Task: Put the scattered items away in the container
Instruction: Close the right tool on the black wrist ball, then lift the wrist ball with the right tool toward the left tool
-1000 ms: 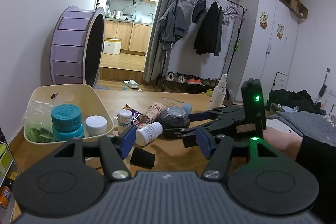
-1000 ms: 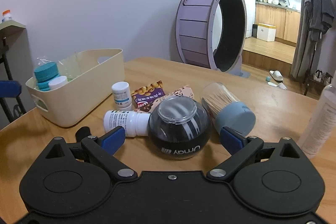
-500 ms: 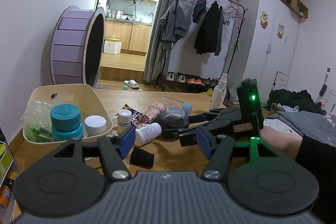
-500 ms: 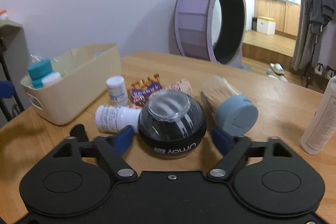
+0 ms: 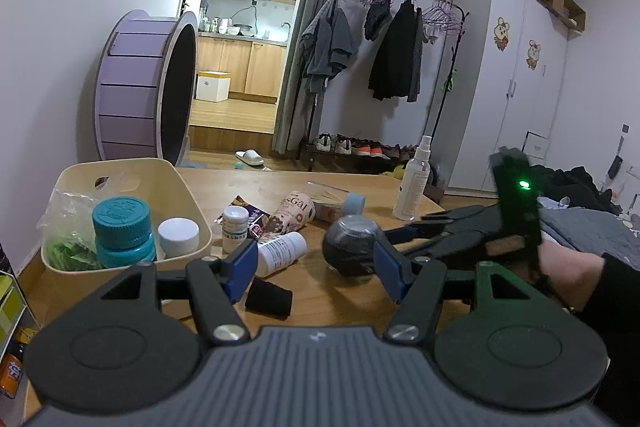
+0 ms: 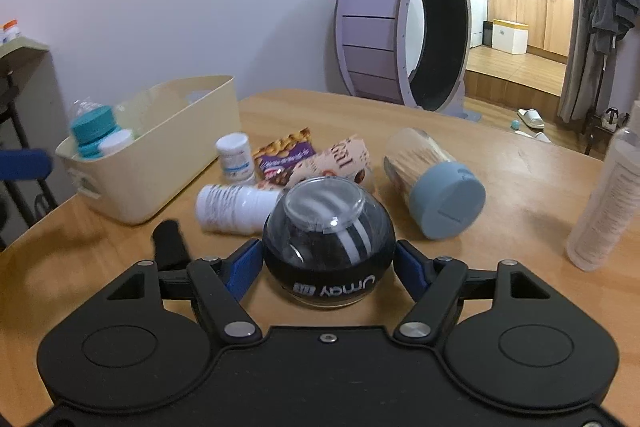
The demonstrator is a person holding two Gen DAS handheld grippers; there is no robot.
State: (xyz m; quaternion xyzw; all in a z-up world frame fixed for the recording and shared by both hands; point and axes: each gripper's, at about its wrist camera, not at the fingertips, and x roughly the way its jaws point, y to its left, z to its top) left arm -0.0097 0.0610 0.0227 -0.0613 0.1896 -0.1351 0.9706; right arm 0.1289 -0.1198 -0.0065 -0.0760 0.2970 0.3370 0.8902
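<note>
A black gyro ball (image 6: 329,247) with a clear dome sits on the wooden table; it also shows in the left wrist view (image 5: 351,243). My right gripper (image 6: 329,265) is open, its blue pads close on either side of the ball with small gaps. My left gripper (image 5: 315,267) is open and empty above the table. The cream container (image 5: 182,187) (image 6: 180,143) at the left holds a teal-capped jar (image 5: 120,227), a white-capped jar and a bag of greens. Two white bottles (image 6: 234,207), snack packets (image 6: 288,157), a toothpick jar (image 6: 436,183) and a black roll (image 5: 269,297) lie scattered.
A white spray bottle (image 5: 414,183) stands at the table's far right. A purple wheel (image 6: 400,27) stands on the floor behind the table. A clothes rack (image 5: 396,67) and wardrobe stand farther back. A shelf (image 6: 20,47) is left of the table.
My right gripper has moved forward so the gyro ball now sits between its pads, and the jaws have narrowed around it. My left gripper has barely moved.
</note>
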